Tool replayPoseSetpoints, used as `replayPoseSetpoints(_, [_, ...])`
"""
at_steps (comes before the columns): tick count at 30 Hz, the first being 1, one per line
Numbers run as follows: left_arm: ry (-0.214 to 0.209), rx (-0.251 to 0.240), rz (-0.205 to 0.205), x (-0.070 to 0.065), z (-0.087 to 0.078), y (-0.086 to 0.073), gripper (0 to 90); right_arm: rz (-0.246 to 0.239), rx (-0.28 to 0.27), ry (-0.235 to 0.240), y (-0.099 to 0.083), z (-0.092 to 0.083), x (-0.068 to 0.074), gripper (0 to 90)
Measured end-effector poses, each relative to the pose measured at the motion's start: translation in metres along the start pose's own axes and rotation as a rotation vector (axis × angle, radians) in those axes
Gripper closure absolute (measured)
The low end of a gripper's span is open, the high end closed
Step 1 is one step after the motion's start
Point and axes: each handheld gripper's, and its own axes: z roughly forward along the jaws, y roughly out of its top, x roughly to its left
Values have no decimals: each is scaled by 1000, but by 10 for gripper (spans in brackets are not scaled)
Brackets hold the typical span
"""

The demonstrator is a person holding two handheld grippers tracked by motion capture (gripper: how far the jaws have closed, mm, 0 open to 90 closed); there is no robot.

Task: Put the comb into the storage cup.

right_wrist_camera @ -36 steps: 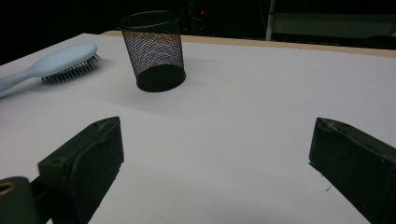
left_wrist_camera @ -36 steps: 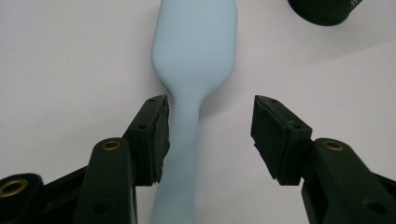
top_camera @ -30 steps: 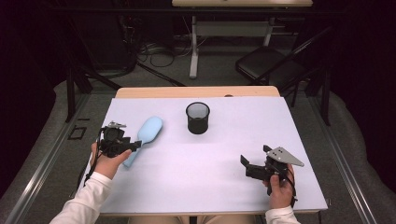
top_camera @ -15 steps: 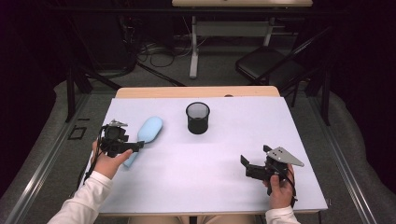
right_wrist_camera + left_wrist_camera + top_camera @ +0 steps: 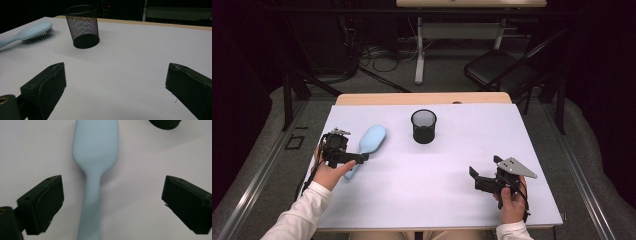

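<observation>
**Taking the brush by its handle**

My left tool (image 5: 110, 202) hangs wide open over the brush (image 5: 368, 145), jaws either side of the handle. It lies bristles down on the table (image 5: 437, 195), left of the cup (image 5: 424, 126). It looks light, stiff and smooth, so I'd pinch mid-handle firmly. My right tool (image 5: 115, 87) rests open, empty.

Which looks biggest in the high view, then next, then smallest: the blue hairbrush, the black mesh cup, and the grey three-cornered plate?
1. Blue hairbrush, the longest.
2. Black mesh cup.
3. Grey three-cornered plate on the right hand-held gripper.
The cup and plate look nearly alike, and the plate sits nearer the camera, so their order is unsure.
</observation>
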Motion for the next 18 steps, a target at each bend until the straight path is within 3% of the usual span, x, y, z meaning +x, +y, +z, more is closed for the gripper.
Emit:
replayPoseSetpoints(1, [-3,3,-7,0,1,0,4,0,1,0,0,0,0,25])
replayPoseSetpoints(18, [1,15,32,4,5,1,3,-8,1,0,0,0,1,26])
